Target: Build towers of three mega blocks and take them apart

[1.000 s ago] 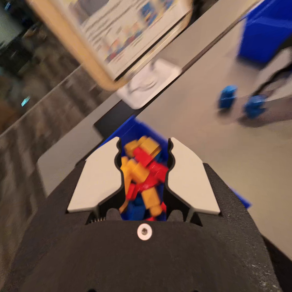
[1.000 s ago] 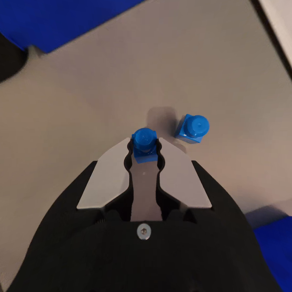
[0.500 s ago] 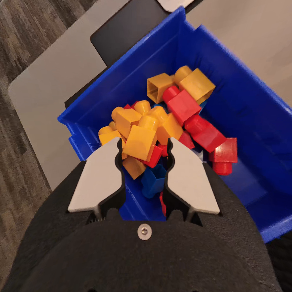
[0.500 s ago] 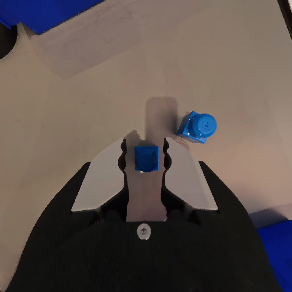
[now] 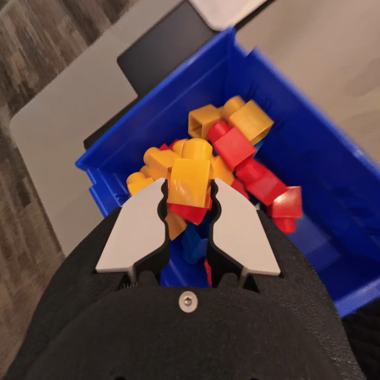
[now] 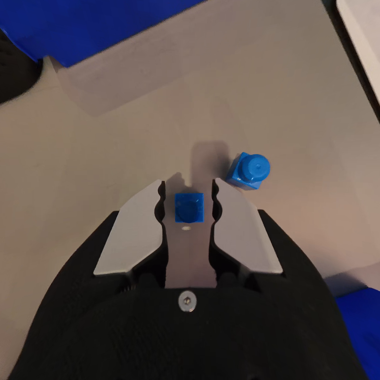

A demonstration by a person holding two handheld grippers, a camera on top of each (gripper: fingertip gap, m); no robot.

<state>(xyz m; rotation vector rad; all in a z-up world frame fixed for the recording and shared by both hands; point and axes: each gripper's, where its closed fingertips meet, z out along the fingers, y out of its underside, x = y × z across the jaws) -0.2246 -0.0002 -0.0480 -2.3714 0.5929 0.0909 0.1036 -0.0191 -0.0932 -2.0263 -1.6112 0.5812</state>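
Since a moment ago my left gripper (image 5: 189, 182) has pushed into the blue bin (image 5: 308, 144), jaws bracketing a yellow block (image 5: 189, 183) for the tower, contact unclear; right gripper (image 6: 188, 182) hangs released over a blue block (image 6: 189, 207) on the desk (image 6: 102, 144).

Warm, dim indoor light is falling on both views. The left wrist view is smearing with motion blur, worst along the blue plastic bin (image 5: 205, 67) rim and the wood-grain floor (image 5: 30, 61); glare is glinting on a glossy yellow plastic block (image 5: 188, 183). The right wrist view is sharper, and soft shadows are stretching across the grey tabletop (image 6: 123, 127). Wide-angle distortion is bending the edges.
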